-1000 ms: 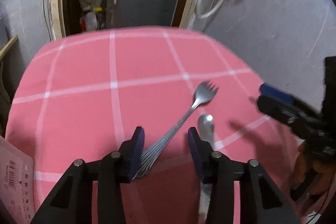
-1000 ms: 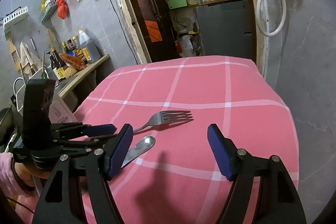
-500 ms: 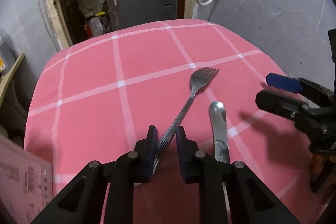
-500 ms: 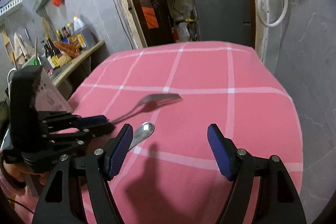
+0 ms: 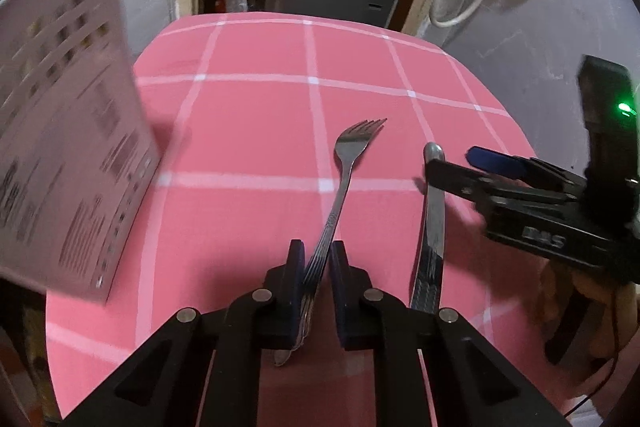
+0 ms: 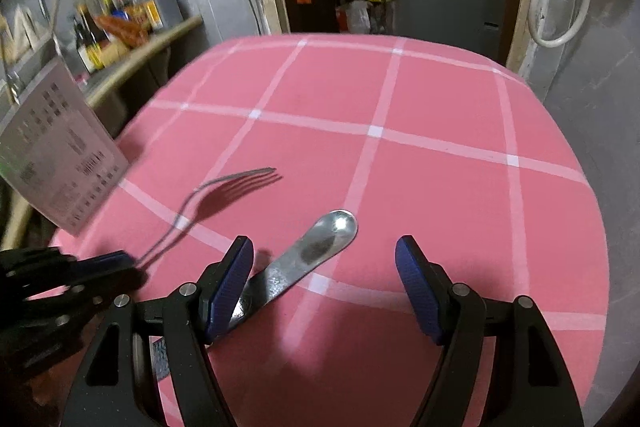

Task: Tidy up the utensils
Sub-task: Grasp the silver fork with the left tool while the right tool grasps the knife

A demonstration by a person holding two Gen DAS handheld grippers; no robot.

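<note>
My left gripper [image 5: 318, 255] is shut on the handle of a steel fork [image 5: 352, 151] and holds it lifted above the pink checked tablecloth [image 5: 256, 115]; the fork casts a shadow in the right wrist view [image 6: 224, 187]. A steel table knife [image 5: 432, 227] lies on the cloth just right of the fork; it also shows in the right wrist view [image 6: 312, 255]. My right gripper [image 6: 324, 275] is open and hovers over the knife, its left finger above the blade. It shows in the left wrist view [image 5: 472, 167] at the right.
A pale perforated utensil holder [image 5: 60, 131] with a printed label stands at the table's left edge, also in the right wrist view [image 6: 60, 151]. A counter with bottles [image 6: 120, 23] lies to the left beyond the table. A grey wall and doorway stand behind.
My left gripper closed on the fork handle, lifted it and swung left, bringing the utensil holder into view. My right gripper moved closer over the knife, still open.
</note>
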